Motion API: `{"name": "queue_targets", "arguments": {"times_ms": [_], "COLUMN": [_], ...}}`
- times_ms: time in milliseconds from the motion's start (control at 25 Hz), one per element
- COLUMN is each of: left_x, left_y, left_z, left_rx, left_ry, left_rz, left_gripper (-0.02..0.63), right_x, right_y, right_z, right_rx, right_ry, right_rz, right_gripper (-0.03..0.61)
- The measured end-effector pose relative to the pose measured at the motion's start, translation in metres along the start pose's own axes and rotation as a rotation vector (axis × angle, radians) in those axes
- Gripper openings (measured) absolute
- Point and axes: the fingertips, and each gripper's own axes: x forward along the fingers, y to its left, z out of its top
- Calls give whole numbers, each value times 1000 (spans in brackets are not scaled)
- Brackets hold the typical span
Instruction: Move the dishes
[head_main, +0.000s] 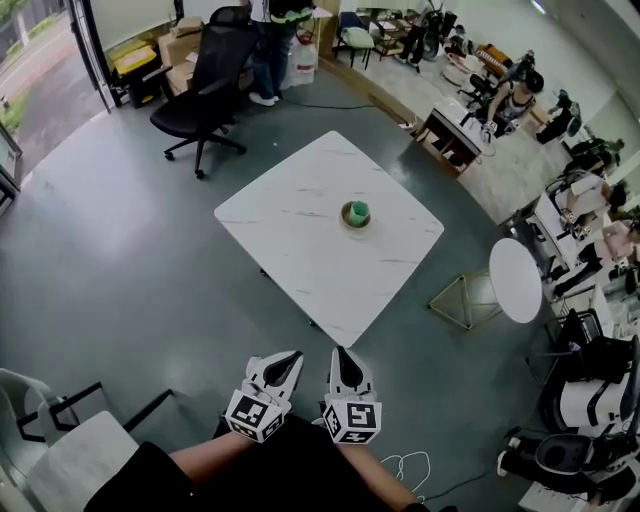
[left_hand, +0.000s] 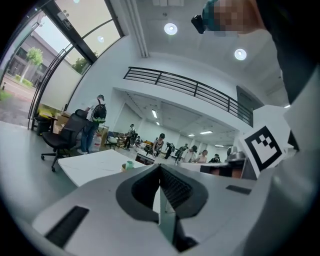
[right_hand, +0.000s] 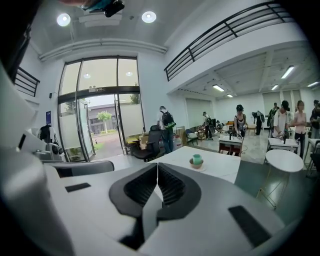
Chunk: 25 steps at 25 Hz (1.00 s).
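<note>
A green cup sits in a tan bowl (head_main: 355, 214) on a small plate near the middle of the white marble table (head_main: 300, 230). The same stack shows small in the left gripper view as the bowl (left_hand: 127, 166) and in the right gripper view as the bowl (right_hand: 196, 161). Both grippers hang close to my body, well short of the table's near corner. My left gripper (head_main: 289, 360) is shut with nothing in it. My right gripper (head_main: 342, 357) is likewise shut and empty, jaws pressed together.
A black office chair (head_main: 205, 85) stands beyond the table's far left corner, a person (head_main: 270, 45) behind it. A round white side table (head_main: 528, 280) with a gold wire frame (head_main: 465, 300) is at the right. Desks, people and equipment crowd the right side. Grey floor surrounds the table.
</note>
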Motion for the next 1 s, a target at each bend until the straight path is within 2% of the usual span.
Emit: {"name": "queue_targets", "arguments": {"times_ms": [160, 200, 320, 360, 480, 640, 800, 1000], "left_x": [0, -1, -3, -1, 8, 26, 33, 53], "left_y": [58, 71, 101, 107, 127, 171, 186, 194], "left_z": [28, 33, 47, 52, 62, 68, 72, 73], "left_rx": [-6, 15, 163, 187, 142, 77, 56, 56], "left_ry": [-4, -2, 5, 1, -11, -11, -4, 28], "left_rz": [7, 10, 9, 7, 14, 54, 57, 17], "left_gripper": [17, 17, 17, 17, 17, 17, 17, 17], "right_x": [46, 56, 82, 89, 104, 132, 152, 190], "right_y": [35, 43, 64, 66, 60, 59, 62, 43], "right_z": [17, 18, 25, 28, 38, 34, 26, 39], "right_rx": [-20, -25, -39, -45, -53, 6, 29, 79], "right_ry": [-5, -2, 3, 6, 10, 20, 45, 10], "right_rz": [-11, -13, -9, -7, -18, -23, -4, -22], "right_gripper": [17, 17, 17, 17, 17, 17, 17, 17]}}
